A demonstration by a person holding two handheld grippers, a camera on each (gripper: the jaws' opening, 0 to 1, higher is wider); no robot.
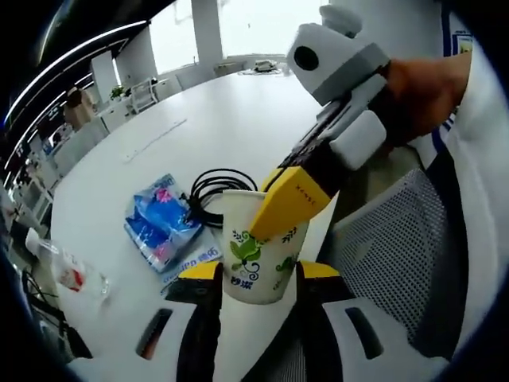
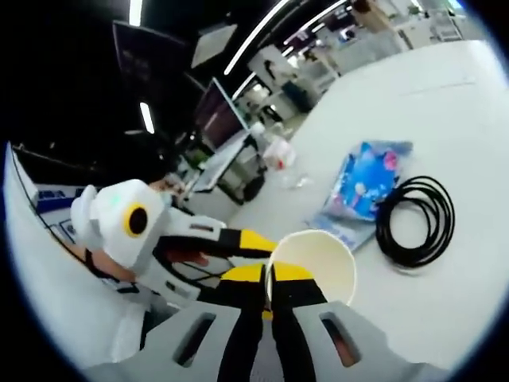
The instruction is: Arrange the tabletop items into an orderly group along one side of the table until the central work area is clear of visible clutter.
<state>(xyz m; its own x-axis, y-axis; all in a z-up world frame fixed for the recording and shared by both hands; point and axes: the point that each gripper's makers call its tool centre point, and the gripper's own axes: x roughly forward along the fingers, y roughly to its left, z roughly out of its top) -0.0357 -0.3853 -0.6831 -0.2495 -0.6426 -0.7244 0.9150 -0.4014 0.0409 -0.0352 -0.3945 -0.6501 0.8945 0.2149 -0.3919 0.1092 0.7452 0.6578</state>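
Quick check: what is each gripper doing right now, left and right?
Left gripper: fingers shut around the paper cup.
Right gripper: fingers shut on the paper cup's rim.

No print can be read for certain. The paper cup [image 1: 256, 256] carries green leaf art and small dark characters near its base, too blurred to make out. The blue packet [image 1: 163, 220] has pale lettering along its lower edge, also illegible in both views.

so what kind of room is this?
Likely an open-plan office or meeting area: a large white table, a mesh office chair, a monitor on a desk behind, ceiling strip lights.
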